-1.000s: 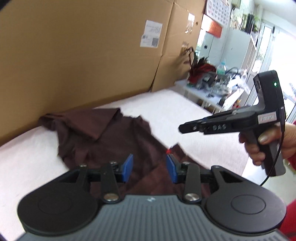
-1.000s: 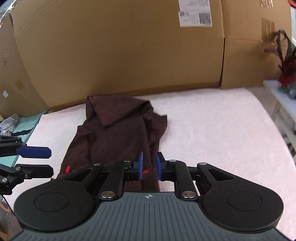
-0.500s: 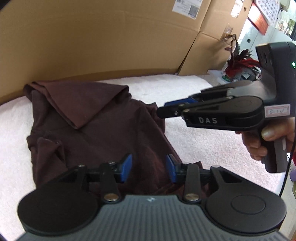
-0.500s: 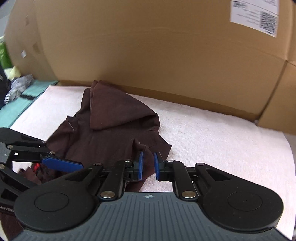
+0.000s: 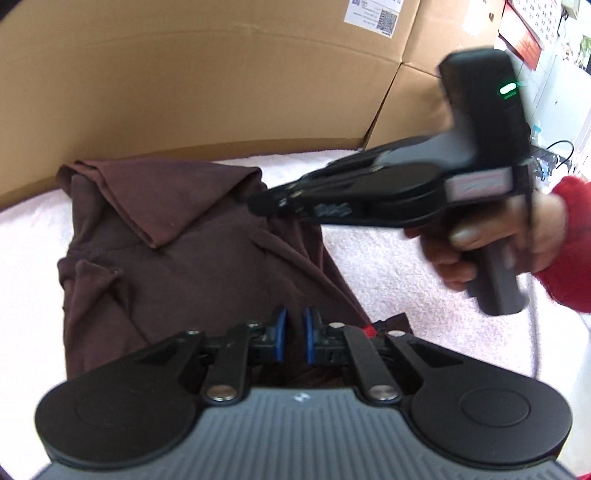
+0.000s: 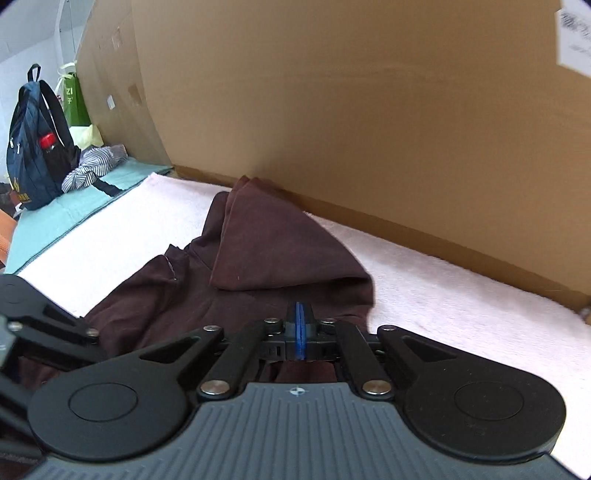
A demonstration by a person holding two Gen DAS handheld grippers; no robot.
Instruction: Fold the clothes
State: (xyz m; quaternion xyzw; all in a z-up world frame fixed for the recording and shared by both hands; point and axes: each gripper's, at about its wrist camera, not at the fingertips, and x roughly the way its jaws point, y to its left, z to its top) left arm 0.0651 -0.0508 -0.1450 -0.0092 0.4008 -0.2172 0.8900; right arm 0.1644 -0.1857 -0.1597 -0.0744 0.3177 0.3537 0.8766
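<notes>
The brown garment (image 5: 192,258) lies rumpled on the pink-covered worktop (image 6: 461,295), one flap turned over, not squared. Left tool (image 5: 293,339) nearly closed over the hem; right tool (image 6: 300,332) clenched, cloth pinched there. Folding remains incomplete.

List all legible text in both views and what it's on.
"ZI": green bag.
Side marking on the right tool, which pinches the brown garment: motion-blurred, unreadable.
White tag on that tool: blurred.
Shipping label on the cardboard box: too small.
Wall calendar: too small.
Yellow print on the backpack: unreadable.
</notes>
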